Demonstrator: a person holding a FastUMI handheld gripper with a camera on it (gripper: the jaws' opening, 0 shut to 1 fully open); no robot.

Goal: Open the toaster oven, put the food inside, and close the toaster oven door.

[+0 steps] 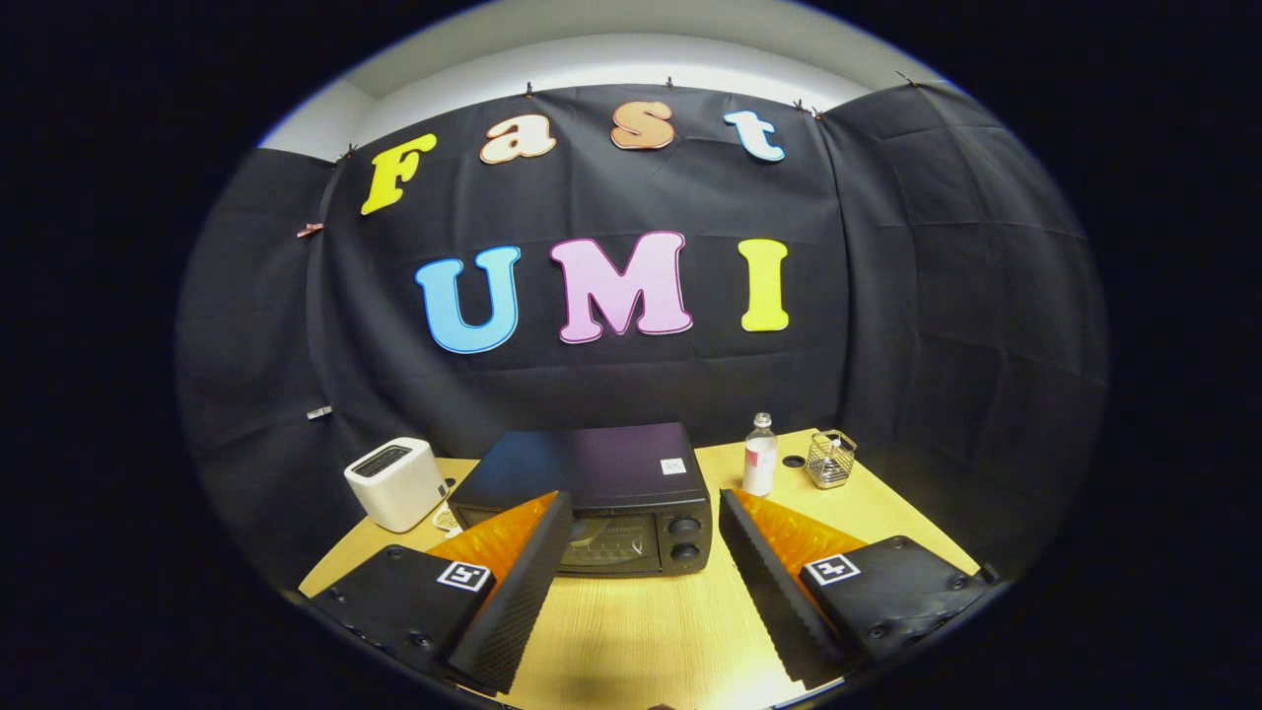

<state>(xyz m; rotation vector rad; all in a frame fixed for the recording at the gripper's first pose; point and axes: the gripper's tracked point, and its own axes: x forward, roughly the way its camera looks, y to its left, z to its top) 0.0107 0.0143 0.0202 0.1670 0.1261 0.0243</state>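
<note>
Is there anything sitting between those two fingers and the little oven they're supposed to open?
Nothing visible. The gripper is open, fingers spread wide, and the toaster oven stands just ahead of them with its door shut. Only bare wooden table lies between. The white toaster, bottle and wire basket stand off to the sides.

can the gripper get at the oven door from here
Probably yes. The gripper is open, and the oven stands just beyond its fingers with its door shut and only bare table between. The toaster and bottle stand off to the sides.
</note>
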